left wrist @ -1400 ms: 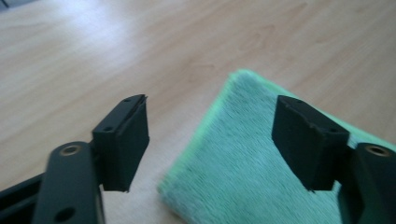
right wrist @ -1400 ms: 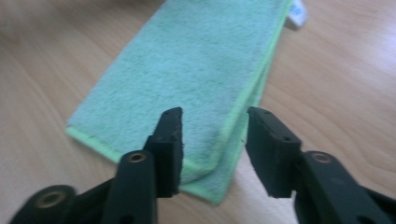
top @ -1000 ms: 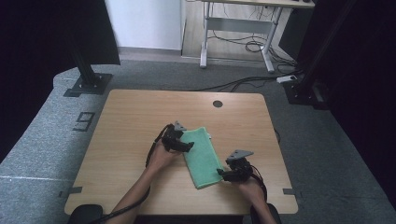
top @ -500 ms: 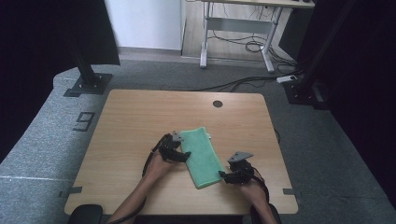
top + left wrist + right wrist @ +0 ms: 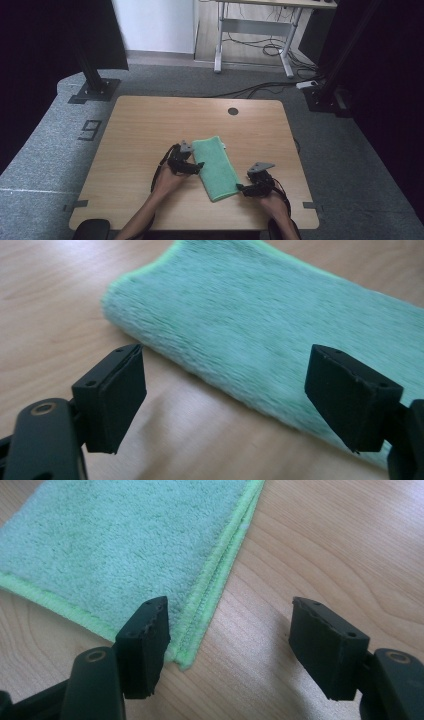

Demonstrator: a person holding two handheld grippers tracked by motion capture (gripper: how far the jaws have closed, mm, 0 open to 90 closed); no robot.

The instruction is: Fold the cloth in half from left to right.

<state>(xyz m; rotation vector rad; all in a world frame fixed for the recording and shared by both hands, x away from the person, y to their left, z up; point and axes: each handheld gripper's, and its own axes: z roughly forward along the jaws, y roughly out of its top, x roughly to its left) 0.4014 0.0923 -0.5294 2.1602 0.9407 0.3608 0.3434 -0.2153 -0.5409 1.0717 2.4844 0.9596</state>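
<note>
A green towel point(image 5: 216, 165), folded into a long strip, lies slantwise on the wooden table point(image 5: 140, 130). My left gripper point(image 5: 197, 168) is at the towel's left long edge. In the left gripper view it is open point(image 5: 232, 390), just above the wood, and the towel's folded edge point(image 5: 260, 325) runs ahead of the jaws. My right gripper point(image 5: 241, 189) is at the towel's near right corner. Its jaws have just been opening and stand apart point(image 5: 235, 640). The corner's stitched hem point(image 5: 200, 625) lies beside the left jaw, with neither pad pressing on it.
A round cable hole point(image 5: 233, 111) sits near the table's far edge. Bare wood surrounds the towel on all sides. Black stand feet point(image 5: 92, 90) rest on the grey carpet beyond the table, and a white desk frame point(image 5: 255, 35) stands farther back.
My left gripper has slid a little toward the person along the towel's left edge. The right hand stays at the near right corner. The towel lies as before.
</note>
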